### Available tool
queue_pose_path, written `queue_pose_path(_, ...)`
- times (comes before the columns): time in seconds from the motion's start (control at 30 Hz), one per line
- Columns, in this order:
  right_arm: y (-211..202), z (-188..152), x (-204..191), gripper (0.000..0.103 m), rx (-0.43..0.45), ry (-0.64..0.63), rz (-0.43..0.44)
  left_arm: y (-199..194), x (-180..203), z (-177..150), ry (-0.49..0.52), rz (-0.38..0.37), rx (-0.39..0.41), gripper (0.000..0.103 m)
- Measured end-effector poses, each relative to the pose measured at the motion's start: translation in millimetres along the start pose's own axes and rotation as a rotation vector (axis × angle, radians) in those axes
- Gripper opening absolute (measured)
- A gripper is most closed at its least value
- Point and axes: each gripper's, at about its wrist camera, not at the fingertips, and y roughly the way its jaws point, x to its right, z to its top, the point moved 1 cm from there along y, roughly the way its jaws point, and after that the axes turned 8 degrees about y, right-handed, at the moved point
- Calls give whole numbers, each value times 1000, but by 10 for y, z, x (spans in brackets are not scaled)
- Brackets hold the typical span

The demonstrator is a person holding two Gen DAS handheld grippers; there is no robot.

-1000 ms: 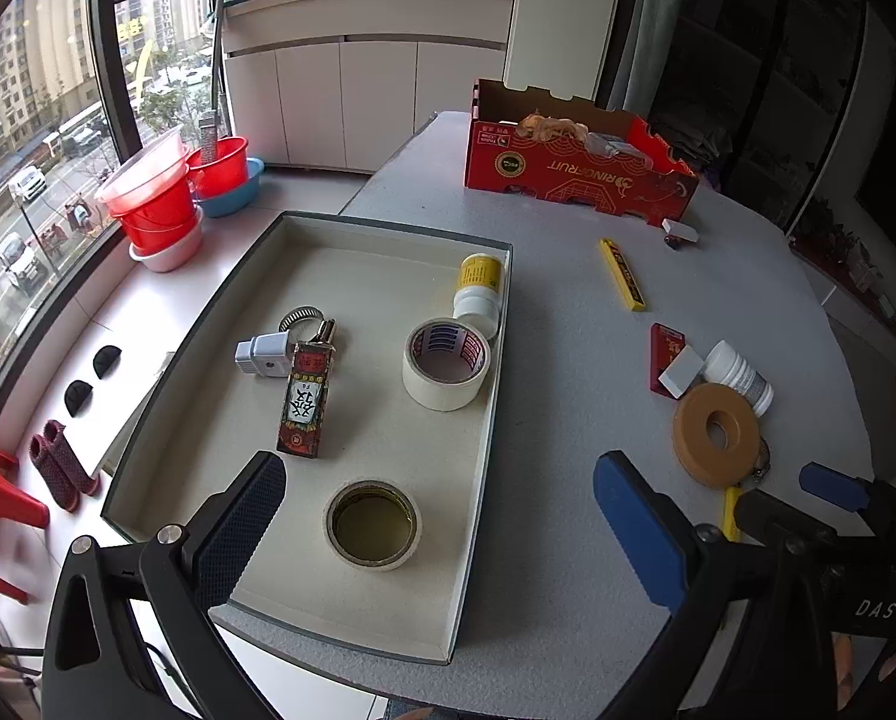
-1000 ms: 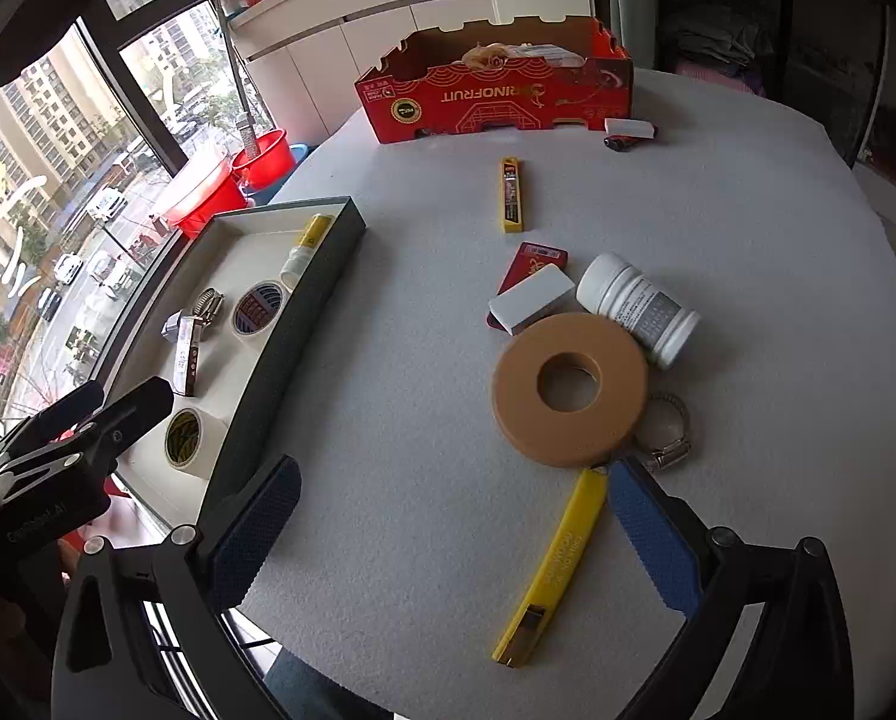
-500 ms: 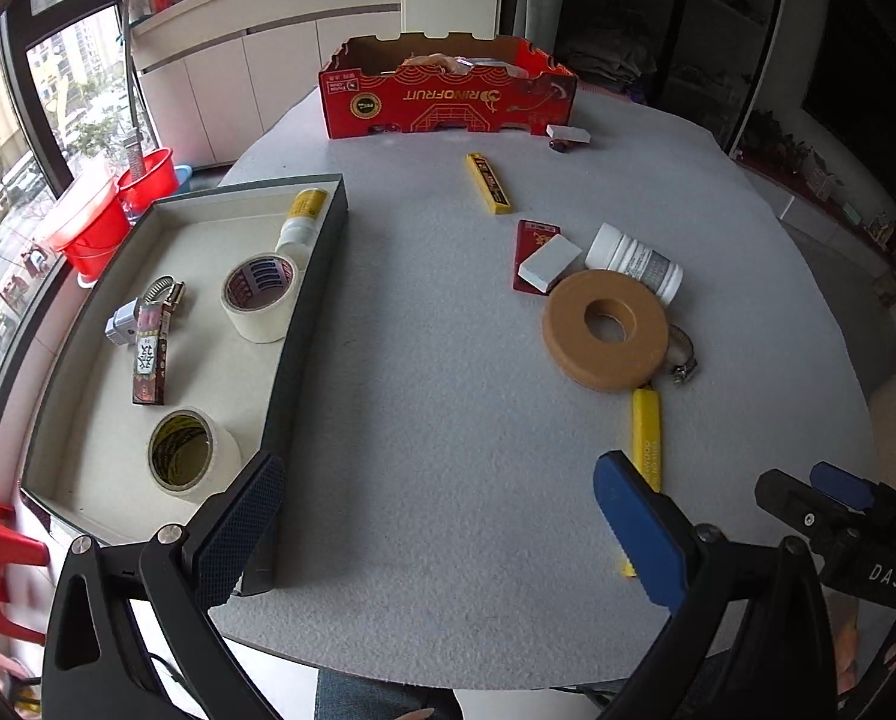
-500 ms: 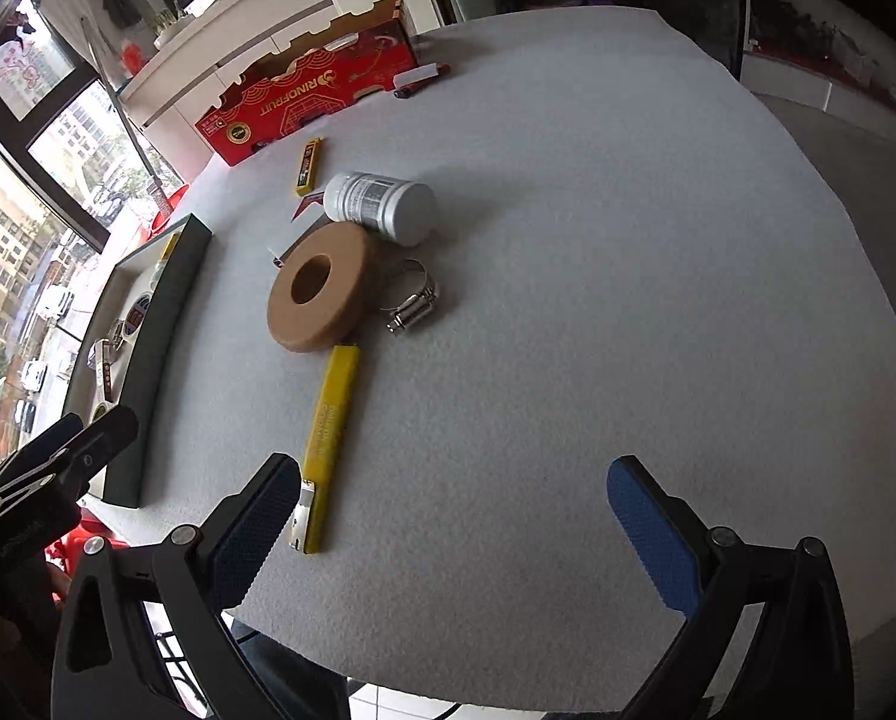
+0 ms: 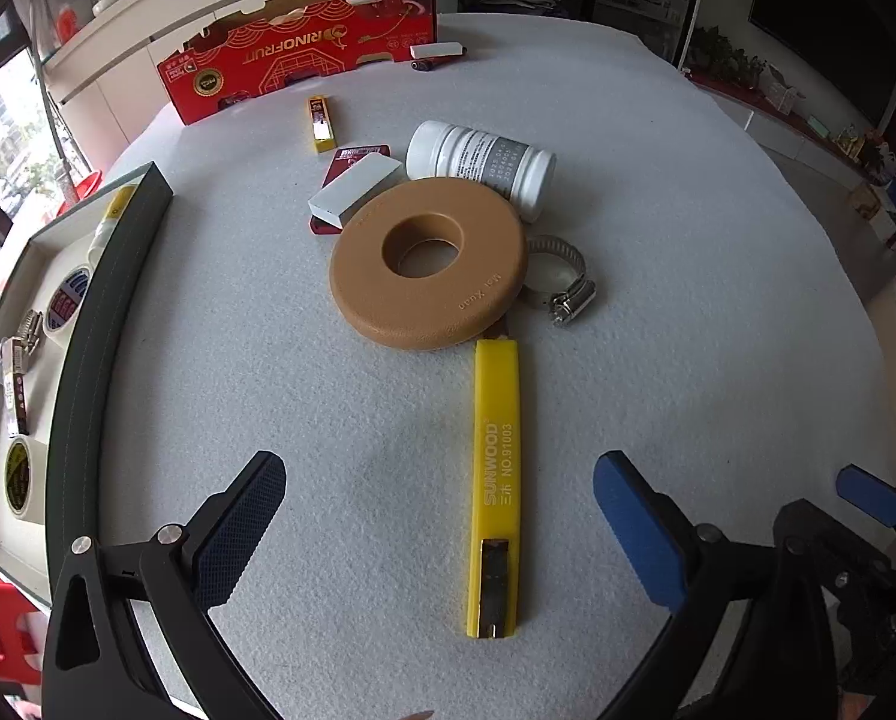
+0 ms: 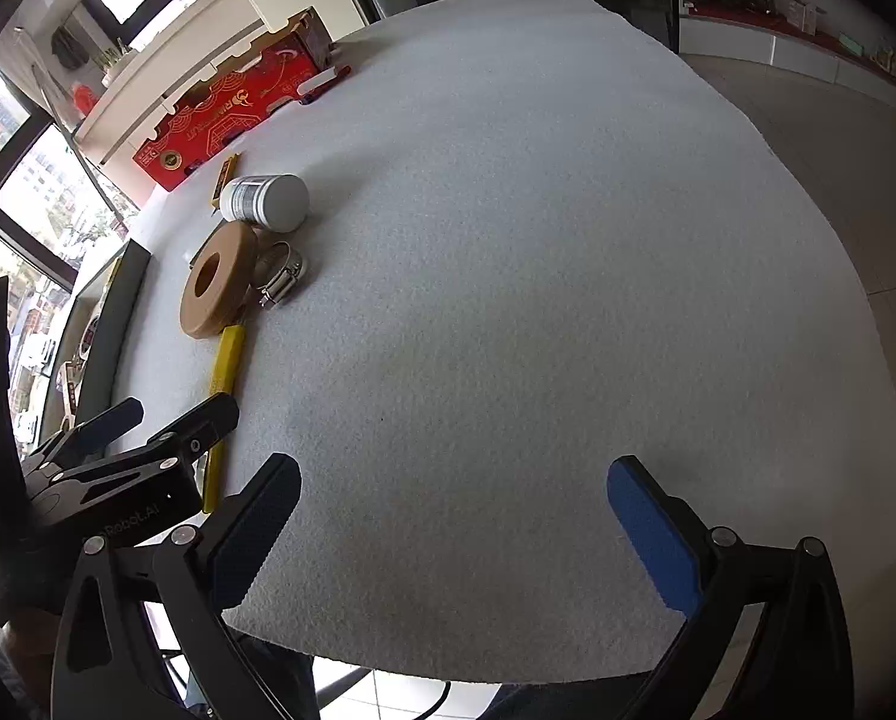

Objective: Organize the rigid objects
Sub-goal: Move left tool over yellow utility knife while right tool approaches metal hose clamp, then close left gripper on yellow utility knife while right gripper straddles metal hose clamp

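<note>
Left wrist view: I see my left gripper (image 5: 439, 531) spread wide and empty. The yellow knife (image 5: 496, 480) lies flat on the table (image 5: 718, 240) between the jaws, nearer the right one, its far tip under the tan ring (image 5: 427, 267). It looks light, stiff and slick; I judge the mid-body the best hold, across its narrow sides.

Right wrist view: my right gripper (image 6: 454, 528) is wide too, nothing between the jaws but bare table; the knife lies well off to their left.
</note>
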Motion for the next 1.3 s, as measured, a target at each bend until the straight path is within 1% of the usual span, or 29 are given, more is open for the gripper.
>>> queue_pose_path(0.07,-12,2,28,103,1,7,1,79,3,-14,23,58,-19,103)
queue_pose_path(0.1,-17,6,38,103,1,9,3,83,-16,-32,26,57,-4,103)
queue_pose_path(0.13,-10,9,36,103,0,10,6,85,-49,-54,28,73,-2,103)
queue_pose_path(0.3,18,34,-25,103,2,-12,12,42,-320,-138,39,185,30,103)
queue_pose_path(0.33,29,41,-50,103,3,-20,11,41,-384,-155,29,193,32,103)
queue_pose_path(0.4,64,73,-117,103,0,-37,10,51,-479,-165,-5,170,21,103)
queue_pose_path(0.47,100,135,-213,103,0,-60,12,54,-470,-153,-9,160,19,103)
queue_pose_path(0.6,182,330,-446,103,16,-120,-9,51,-247,-80,60,140,43,103)
queue_pose_path(0.73,318,536,-712,103,11,-220,-34,43,-99,-36,135,133,82,103)
queue_pose_path(0.77,357,573,-778,103,12,-248,-43,45,-105,-39,141,110,86,103)
queue_pose_path(0.8,405,604,-854,103,9,-282,-45,50,-126,-50,141,68,86,103)
queue_pose_path(0.9,573,656,-1050,103,4,-394,-73,66,-168,-136,146,-83,85,103)
queue_pose_path(0.97,678,665,-1153,103,5,-465,-96,51,-167,-198,170,-145,97,103)
queue_pose_path(1.03,756,662,-1246,103,15,-524,-113,11,-151,-242,202,-178,115,103)
queue_pose_path(1.07,784,662,-1291,97,20,-549,-109,-5,-151,-255,214,-197,118,103)
queue_pose_path(1.1,816,657,-1328,84,18,-570,-109,-19,-156,-267,221,-211,119,103)
queue_pose_path(1.13,865,652,-1362,74,3,-587,-111,-30,-169,-277,223,-220,118,103)
queue_pose_path(1.17,895,656,-1376,59,-9,-590,-100,-33,-190,-281,216,-218,115,103)
queue_pose_path(1.23,889,676,-1369,54,-22,-566,-73,-25,-265,-283,175,-208,103,103)
queue_pose_path(1.3,857,666,-1341,38,-19,-553,-79,-25,-360,-275,119,-217,96,103)
